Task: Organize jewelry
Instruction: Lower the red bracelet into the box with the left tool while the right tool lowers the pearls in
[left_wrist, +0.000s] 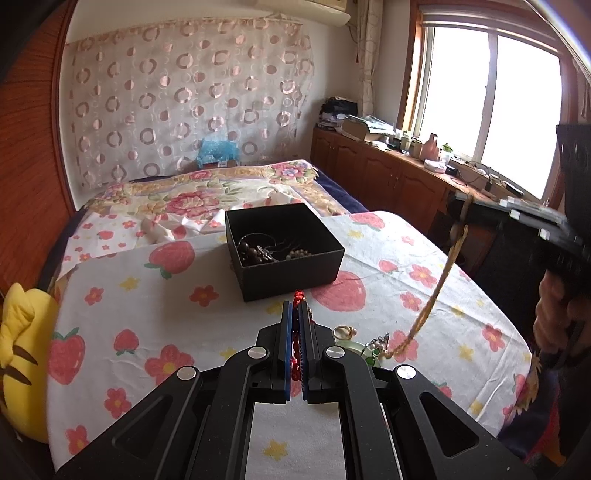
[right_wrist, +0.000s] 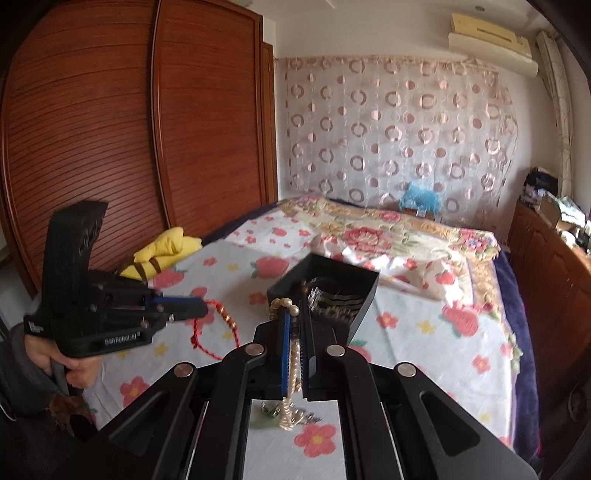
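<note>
Red bead string (left_wrist: 295, 339) pinched between left jaws; pearl strand (right_wrist: 293, 369) between right jaws.

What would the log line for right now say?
left gripper: shut on red bead string | right gripper: shut on pearl strand, lifted | black box: open, jewelry inside

Only one text can be read: white letters on the black body of the left gripper (right_wrist: 199, 308), on its lower side just above the hand (right_wrist: 70, 363) that holds the handle. They look like "GenRobot.AI", though blur makes some letters uncertain. A small white mark on the back end of the same body is too small to read.
</note>
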